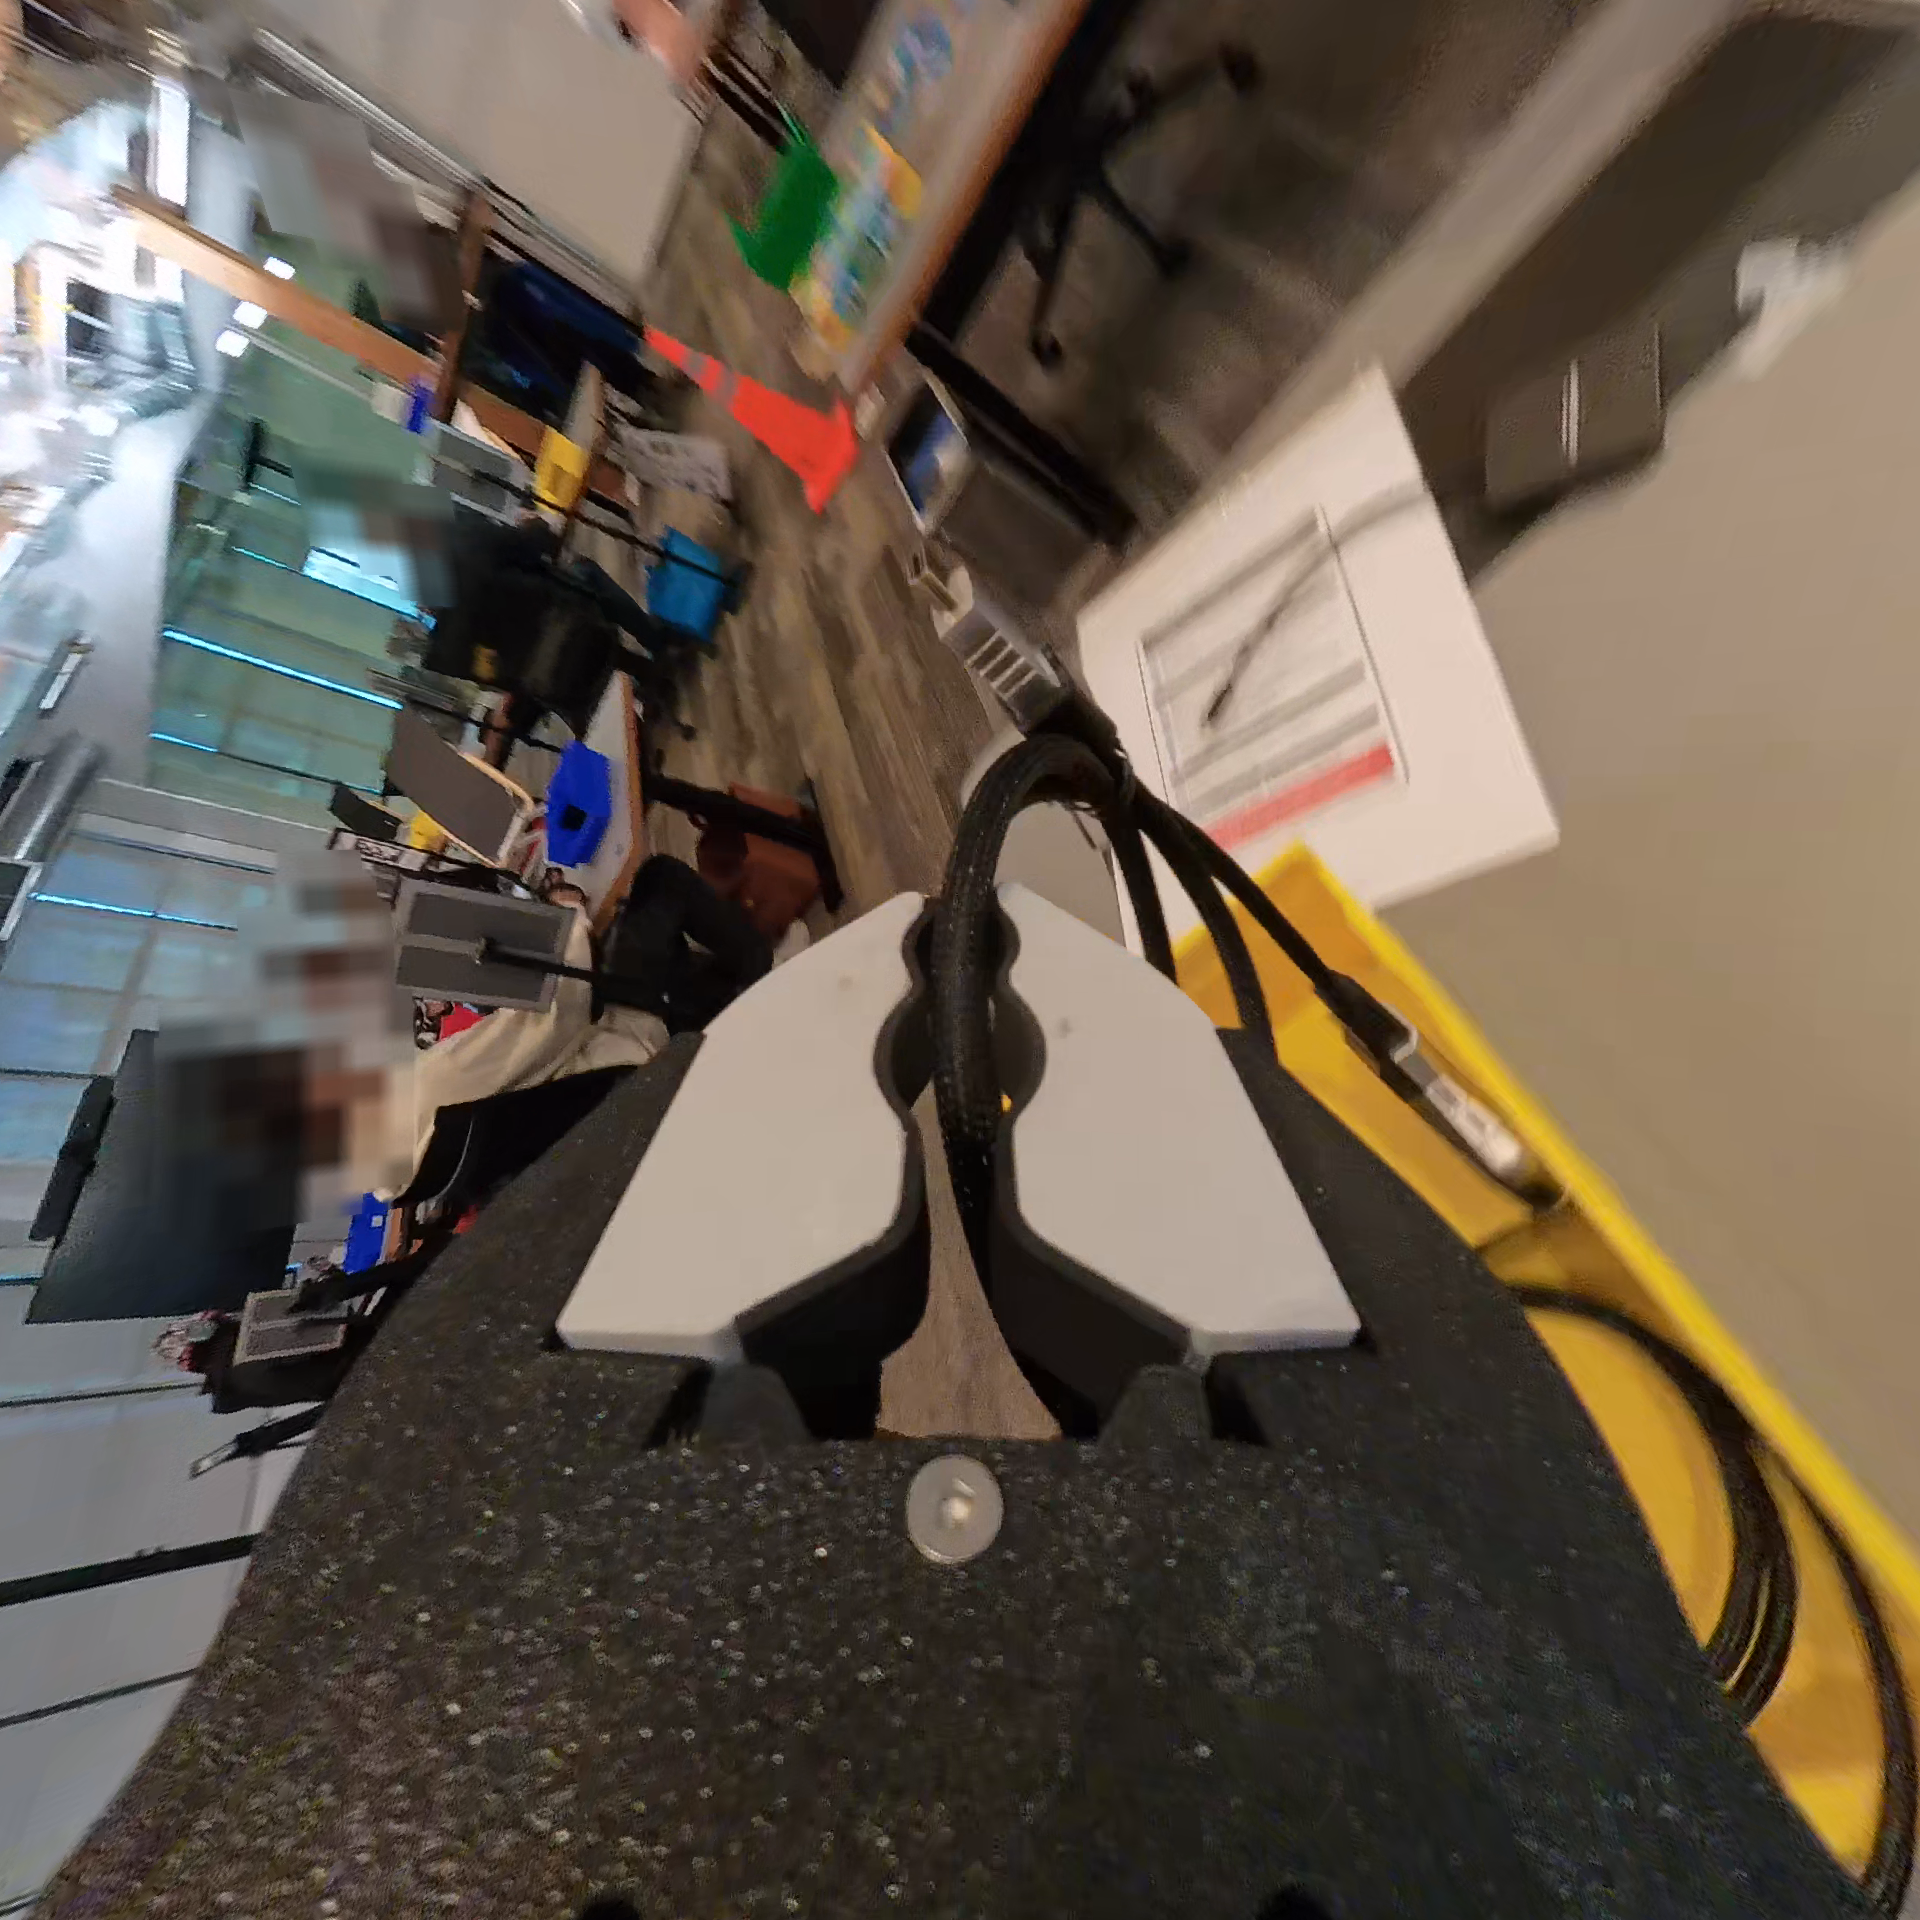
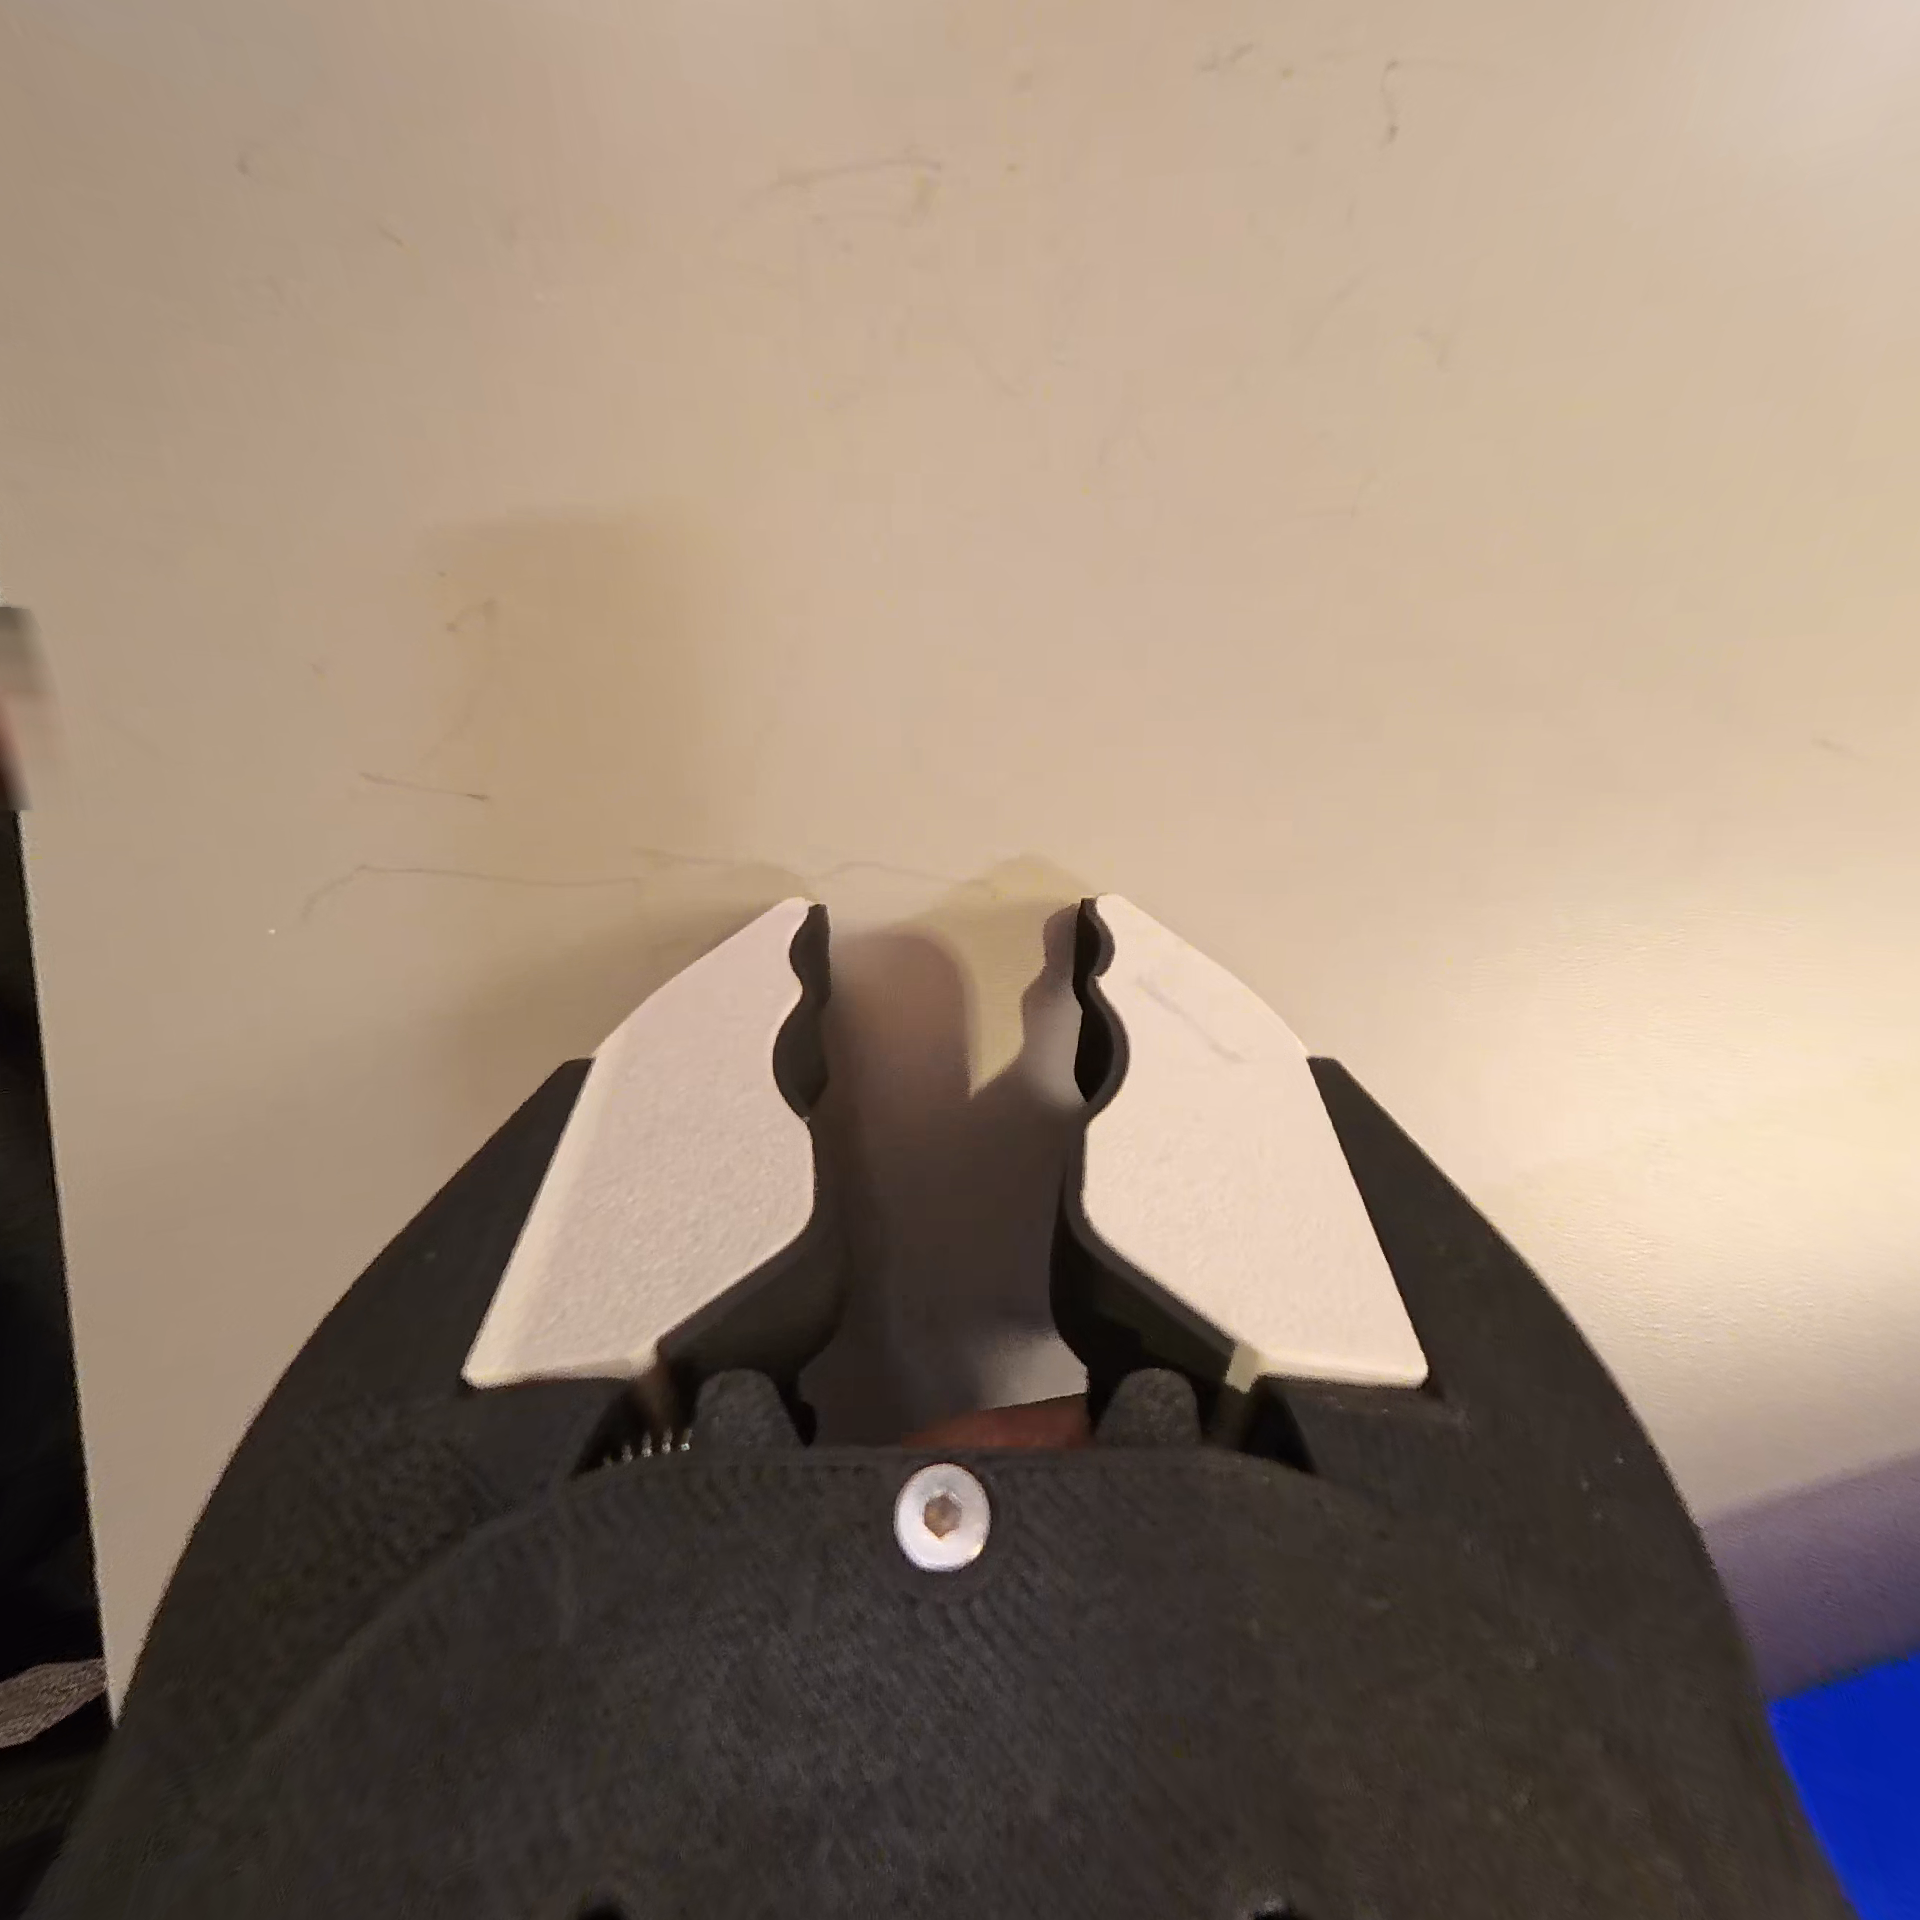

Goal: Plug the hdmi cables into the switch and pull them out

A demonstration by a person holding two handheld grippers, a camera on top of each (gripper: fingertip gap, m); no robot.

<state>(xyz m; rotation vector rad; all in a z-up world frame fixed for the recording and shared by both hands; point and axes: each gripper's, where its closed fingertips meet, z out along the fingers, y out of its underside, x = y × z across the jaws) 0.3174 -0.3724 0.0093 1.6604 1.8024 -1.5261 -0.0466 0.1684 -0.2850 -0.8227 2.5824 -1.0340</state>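
My left gripper (image 1: pixel 961 914) is shut on a black braided HDMI cable (image 1: pixel 966 997) that runs up between the fingers and loops over beyond the tips. Further strands hang to the right, and one ends in a silver and black connector (image 1: pixel 1444 1091) over a yellow bin (image 1: pixel 1621 1299). More black cable lies coiled inside the bin. My right gripper (image 2: pixel 954 914) is open and empty, with its tips close to a plain cream surface (image 2: pixel 935 416). No switch shows in either view.
The left wrist view is tilted and blurred. It shows a white sheet with a red stripe (image 1: pixel 1309 665), a grey box (image 1: pixel 1558 436), an orange cone (image 1: pixel 779 416), and desks, blue bins and seated people at left. A blue patch (image 2: pixel 1860 1756) lies low right. My right fingertips sit around 70 cm from my left ones.
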